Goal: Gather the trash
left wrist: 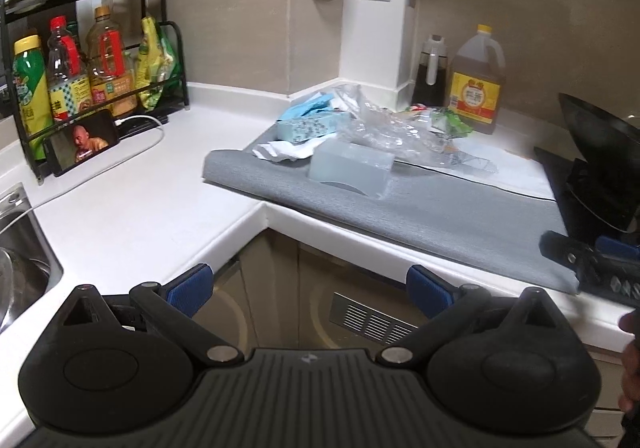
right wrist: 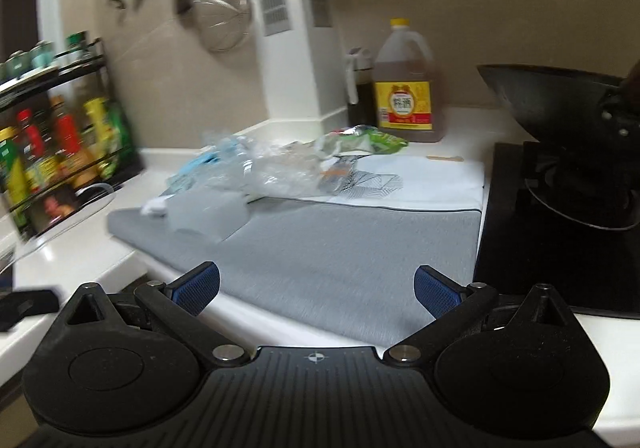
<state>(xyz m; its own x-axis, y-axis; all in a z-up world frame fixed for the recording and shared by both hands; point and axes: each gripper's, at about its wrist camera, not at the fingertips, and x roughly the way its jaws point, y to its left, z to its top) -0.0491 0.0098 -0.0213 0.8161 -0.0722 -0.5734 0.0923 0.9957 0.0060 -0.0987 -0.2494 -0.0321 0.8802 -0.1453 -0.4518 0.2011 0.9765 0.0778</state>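
Observation:
A heap of trash lies at the back of the grey mat [left wrist: 440, 216]: crumpled clear plastic [left wrist: 384, 124], a light blue carton [left wrist: 308, 126], white tissue [left wrist: 284, 150], a green wrapper [left wrist: 452, 122] and a translucent plastic box [left wrist: 350, 168] in front. My left gripper [left wrist: 310, 288] hangs open over the counter's corner edge, well short of the heap, holding nothing. The blurred right wrist view shows the same plastic [right wrist: 280, 168], green wrapper [right wrist: 372, 138] and box [right wrist: 208, 214]. My right gripper [right wrist: 318, 288] is open and holds nothing above the mat's front edge [right wrist: 340, 268].
A yellow-capped jug [left wrist: 476, 88] and a dark bottle [left wrist: 430, 76] stand behind the heap. A black wok [right wrist: 560, 116] sits on the stove [right wrist: 520, 248] at the right. At the left are a bottle rack [left wrist: 80, 68], a phone [left wrist: 82, 142] and a sink [left wrist: 20, 268].

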